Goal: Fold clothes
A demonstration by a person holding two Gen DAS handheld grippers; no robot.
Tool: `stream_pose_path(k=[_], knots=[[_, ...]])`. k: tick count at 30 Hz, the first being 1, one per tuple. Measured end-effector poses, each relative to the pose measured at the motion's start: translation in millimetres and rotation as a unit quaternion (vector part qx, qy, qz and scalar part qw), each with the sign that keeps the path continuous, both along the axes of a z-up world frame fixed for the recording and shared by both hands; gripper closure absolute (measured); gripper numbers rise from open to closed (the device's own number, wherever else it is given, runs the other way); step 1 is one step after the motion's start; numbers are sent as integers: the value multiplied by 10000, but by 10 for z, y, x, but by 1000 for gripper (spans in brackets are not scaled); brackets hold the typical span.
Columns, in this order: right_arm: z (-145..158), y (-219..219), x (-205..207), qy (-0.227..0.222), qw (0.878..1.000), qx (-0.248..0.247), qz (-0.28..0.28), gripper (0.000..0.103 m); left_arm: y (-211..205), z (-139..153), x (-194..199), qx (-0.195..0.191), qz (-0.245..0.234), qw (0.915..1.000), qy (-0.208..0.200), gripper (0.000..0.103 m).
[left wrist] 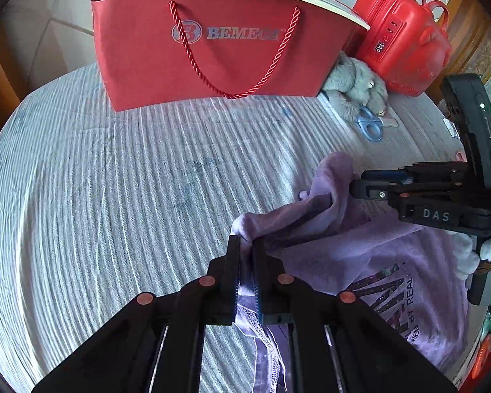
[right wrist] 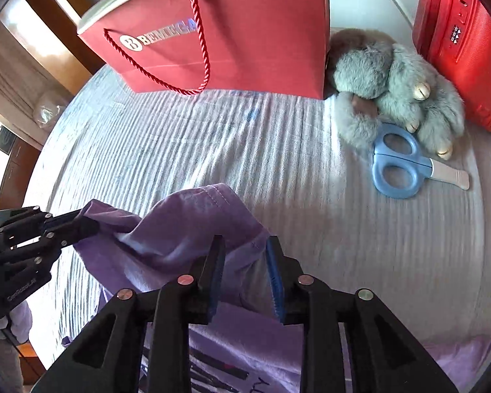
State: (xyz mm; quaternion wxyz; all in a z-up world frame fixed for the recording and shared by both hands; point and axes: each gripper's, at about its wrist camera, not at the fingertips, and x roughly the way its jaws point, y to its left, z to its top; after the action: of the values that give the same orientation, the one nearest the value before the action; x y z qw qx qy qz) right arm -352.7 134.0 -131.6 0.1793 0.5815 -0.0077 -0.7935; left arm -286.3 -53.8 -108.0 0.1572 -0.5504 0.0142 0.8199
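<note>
Both tongs lifting the purple shirt's edge

My left tongs (left wrist: 245, 245) and right tongs (right wrist: 245, 245) are clamped on the shirt (left wrist: 360, 255); keep them level so the fold lands square.

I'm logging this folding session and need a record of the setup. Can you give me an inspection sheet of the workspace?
Surface: striped grey-white cloth covering the table, lightly wrinkled.
Job's things: purple T-shirt with a printed graphic, partly lifted and bunched.
Clutter: red paper bag, grey plush toy, blue scissors, red suitcase.
Grippers: left gripper shut on a shirt edge; right gripper has shirt fabric between its fingers, which stand apart.
Cables: nothing seen.
Surroundings: wooden furniture, pale wall.
</note>
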Motion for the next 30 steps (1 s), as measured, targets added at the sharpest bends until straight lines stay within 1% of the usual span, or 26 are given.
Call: stream_pose_path(k=[2, 3, 4, 5, 7, 9, 10, 13, 14, 15, 16, 17, 18, 19, 20, 22, 23, 24, 27, 30], knots=[[-60, -55, 4, -19, 10000, -9, 72, 77, -2, -15, -8, -1, -1, 10000, -18, 96], [-82, -92, 14, 30, 9999, 39, 148, 94, -2, -22, -14, -8, 4, 10000, -30, 96], [-82, -134, 35, 141, 9994, 199, 258, 103, 1, -28, -26, -18, 16, 10000, -43, 96], [-56, -154, 51, 266, 9987, 306, 318, 103, 2, -26, -43, -19, 43, 10000, -48, 96], [105, -98, 52, 686, 9970, 291, 204, 103, 8, -9, -75, 5, 99, 9999, -45, 96], [375, 14, 93, 1108, 9938, 51, 79, 103, 17, 33, -95, 51, 161, 9999, -2, 95], [510, 51, 153, 1267, 9919, -52, 109, 103, 15, 67, -90, 96, 185, 9998, 37, 95], [834, 117, 488, 1592, 9857, -343, 434, 103, 16, 195, 55, 182, 117, 9996, 179, 95], [924, 132, 628, 1674, 9832, -442, 578, 103, 12, 235, 130, 188, 71, 9996, 220, 93], [960, 145, 777, 1654, 9822, -531, 710, 103, -10, 253, 226, 176, 37, 9996, 203, 91], [963, 159, 935, 1600, 9819, -574, 838, 103, -32, 269, 323, 163, 4, 9997, 184, 85], [939, 150, 1086, 1539, 9814, -601, 973, 103, -64, 272, 431, 156, -19, 9998, 147, 72], [903, 143, 1254, 1451, 9812, -603, 1121, 103, -98, 255, 526, 110, -5, 9999, 71, 64], [840, 119, 1419, 1318, 9808, -598, 1308, 102, -132, 236, 621, 61, 10, 10000, -7, 53], [723, 99, 1558, 1141, 9807, -651, 1451, 101, -166, 218, 715, 12, 25, 10000, -85, 52], [462, 43, 1807, 610, 9814, -781, 1647, 100, -215, 176, 861, -56, 42, 9997, -246, 52], [335, 35, 1906, 408, 9827, -675, 1674, 100, -237, 165, 918, -95, 70, 9995, -298, 52], [243, 56, 1982, 300, 9848, -562, 1615, 100, -258, 154, 976, -134, 97, 9993, -350, 52], [168, 320, 2048, 222, 9928, -638, 990, 99, -181, 259, 955, -58, 80, 9997, -236, 52], [258, 696, 2046, 385, 9958, -792, 253, 97, 56, 395, 820, -59, -163, 9998, -16, 52]])
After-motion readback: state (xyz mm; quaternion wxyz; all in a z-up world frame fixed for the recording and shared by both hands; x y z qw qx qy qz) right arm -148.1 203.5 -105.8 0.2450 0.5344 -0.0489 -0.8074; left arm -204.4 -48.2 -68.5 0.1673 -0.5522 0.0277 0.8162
